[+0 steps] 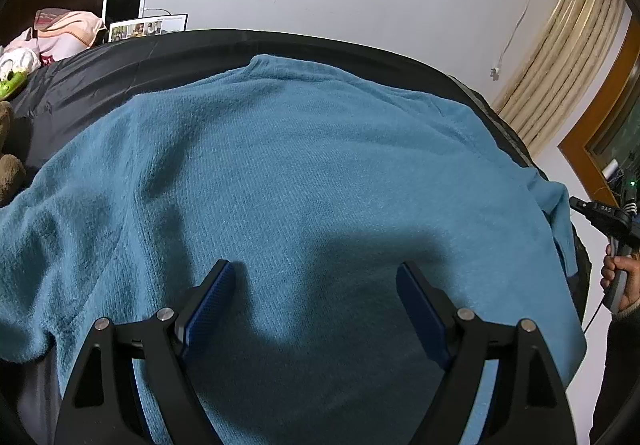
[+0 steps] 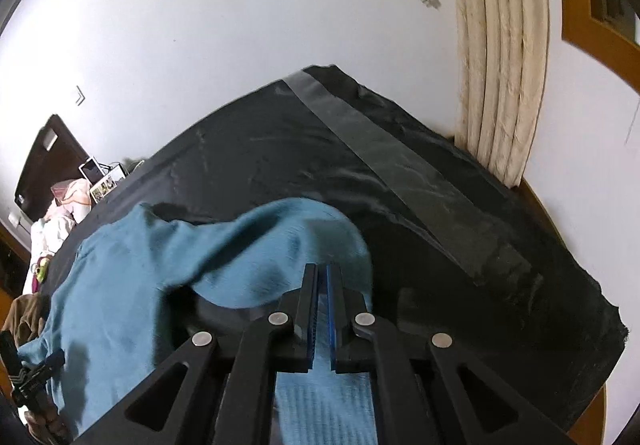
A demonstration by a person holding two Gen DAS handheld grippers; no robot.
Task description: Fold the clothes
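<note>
A teal sweater (image 1: 304,173) is lying spread over the black-covered worktop (image 2: 440,213), filling the middle of the left wrist view. The left gripper (image 1: 316,277) is hovering over the sweater's lower middle with its jaws standing wide and nothing between them. At the bottom centre of the right wrist view, the right gripper (image 2: 322,273) is pinching a raised fold of the sweater's edge.
</note>
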